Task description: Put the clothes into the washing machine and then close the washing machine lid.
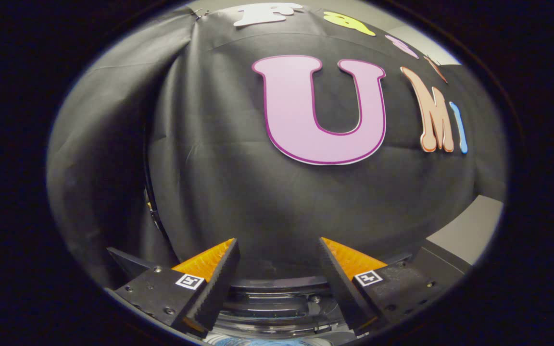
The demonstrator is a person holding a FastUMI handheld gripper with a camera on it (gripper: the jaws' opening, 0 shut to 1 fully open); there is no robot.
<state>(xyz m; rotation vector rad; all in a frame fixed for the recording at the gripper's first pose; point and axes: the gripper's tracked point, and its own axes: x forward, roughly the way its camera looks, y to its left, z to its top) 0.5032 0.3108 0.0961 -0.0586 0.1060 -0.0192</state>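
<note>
My gripper (277, 250) is open, with a wide gap between its fingers and nothing held in it. It points at the black cloth wall (238, 182) just ahead. Below and between the fingers I see the dark rim of the washing machine's top opening (277, 300), with a glimpse of something pale blue (258, 341) at the very bottom, too small to identify. The machine's raised lid edge (130, 262) shows as a dark wedge beside the left finger.
A grey flat surface (469, 233) lies to the right beyond the right finger, with a dark panel (438, 269) in front of it. The cloth wall hangs close behind the machine and folds around to the left.
</note>
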